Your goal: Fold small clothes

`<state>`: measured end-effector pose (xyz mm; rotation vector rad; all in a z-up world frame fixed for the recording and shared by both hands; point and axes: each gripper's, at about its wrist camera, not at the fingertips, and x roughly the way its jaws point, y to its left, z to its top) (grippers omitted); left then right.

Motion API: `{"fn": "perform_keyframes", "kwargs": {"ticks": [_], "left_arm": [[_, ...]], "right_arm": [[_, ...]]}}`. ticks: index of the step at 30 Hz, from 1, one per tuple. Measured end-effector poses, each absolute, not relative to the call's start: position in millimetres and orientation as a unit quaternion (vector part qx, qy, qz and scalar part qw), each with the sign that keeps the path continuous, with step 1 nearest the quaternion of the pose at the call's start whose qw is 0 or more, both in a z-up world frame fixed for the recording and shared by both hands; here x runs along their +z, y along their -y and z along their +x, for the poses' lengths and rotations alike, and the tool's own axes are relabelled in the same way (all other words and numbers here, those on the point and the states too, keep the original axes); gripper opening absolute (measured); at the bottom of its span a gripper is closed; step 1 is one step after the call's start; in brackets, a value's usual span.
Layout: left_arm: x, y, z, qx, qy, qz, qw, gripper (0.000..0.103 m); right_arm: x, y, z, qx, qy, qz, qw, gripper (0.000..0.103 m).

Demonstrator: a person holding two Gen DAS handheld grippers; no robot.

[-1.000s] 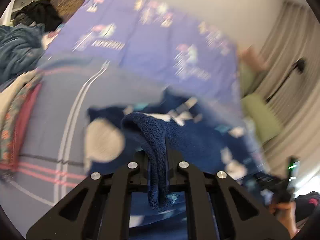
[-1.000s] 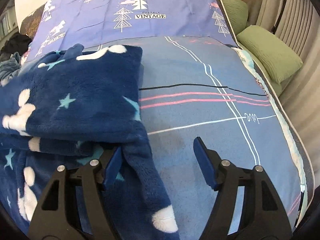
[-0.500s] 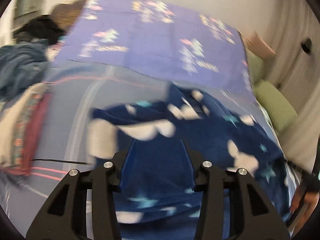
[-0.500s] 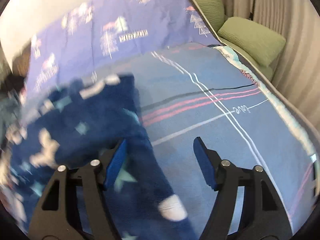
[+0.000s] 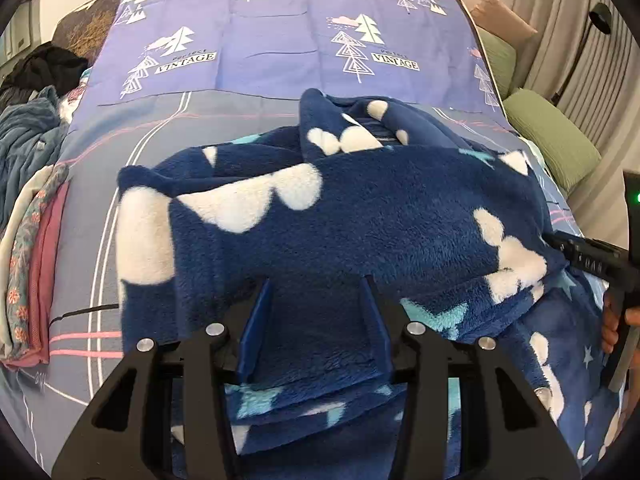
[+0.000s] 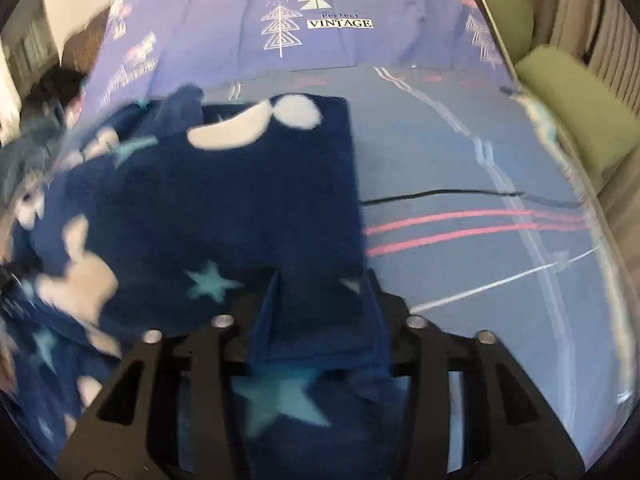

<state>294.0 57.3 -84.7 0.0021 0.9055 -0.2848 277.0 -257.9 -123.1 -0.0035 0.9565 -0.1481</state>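
Observation:
A navy fleece garment (image 5: pixel 360 208) with white shapes and pale blue stars lies folded over itself on the blue-grey bed cover (image 5: pixel 88 216). My left gripper (image 5: pixel 316 312) hovers over its near part. The jaws stand apart, fleece lies under and between them, and the pads do not press it. In the right wrist view the fleece (image 6: pixel 240 200) fills the left half. My right gripper (image 6: pixel 322 308) straddles its right edge with its jaws closing, fleece between them and no clear pinch. That gripper also shows at the right edge of the left wrist view, right gripper (image 5: pixel 592 264), held by a hand (image 5: pixel 612 320).
A stack of folded clothes (image 5: pixel 28 280) sits at the bed's left edge, with a blue-grey heap (image 5: pixel 24 148) and dark clothes (image 5: pixel 48 68) behind it. A purple tree-print sheet (image 5: pixel 280 52) covers the head end. Green pillows (image 6: pixel 572 120) line the right side. Bare bed cover (image 6: pixel 460 160) lies right of the fleece.
My left gripper let go of the fleece fold it pinched, opened and sank over the garment. My right gripper shifted left onto the fleece's edge and its jaws narrowed.

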Motion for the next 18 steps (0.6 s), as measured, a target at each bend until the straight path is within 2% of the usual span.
{"fn": "perform_keyframes", "kwargs": {"ticks": [1, 3, 4, 6, 9, 12, 15, 16, 17, 18], "left_arm": [[-82, -60, 293, -0.127, -0.434, -0.005, 0.892, 0.048], [-72, -60, 288, -0.117, -0.423, -0.021, 0.898, 0.057], [-64, -63, 287, -0.12, -0.409, -0.039, 0.904, 0.063], [-50, -63, 294, -0.131, -0.385, -0.06, 0.912, 0.064], [-38, -49, 322, -0.147, -0.379, -0.049, 0.912, 0.075], [-49, -28, 377, -0.148, -0.416, -0.009, 0.897, 0.075], [-76, -20, 421, -0.119, -0.477, 0.008, 0.871, 0.073], [-85, -19, 430, -0.128, -0.497, 0.0, 0.858, 0.059], [-88, -19, 433, -0.146, -0.505, -0.013, 0.851, 0.031], [-89, -18, 434, -0.167, -0.505, -0.026, 0.846, 0.02]], "right_arm": [[-119, 260, 278, -0.077, -0.47, 0.007, 0.879, 0.058], [-106, 261, 284, -0.062, -0.478, 0.028, 0.876, 0.055], [-98, 259, 288, -0.047, -0.471, 0.032, 0.88, 0.053], [-76, 246, 301, -0.023, -0.439, 0.015, 0.898, 0.053], [-55, 219, 333, 0.013, -0.411, -0.002, 0.912, 0.056], [-59, 201, 382, 0.054, -0.431, -0.002, 0.901, 0.06], [-93, 201, 425, 0.04, -0.486, 0.026, 0.873, 0.063], [-105, 206, 434, 0.036, -0.503, 0.043, 0.862, 0.071], [-115, 211, 441, 0.036, -0.513, 0.068, 0.855, 0.073], [-119, 212, 441, 0.038, -0.505, 0.084, 0.858, 0.071]]}}
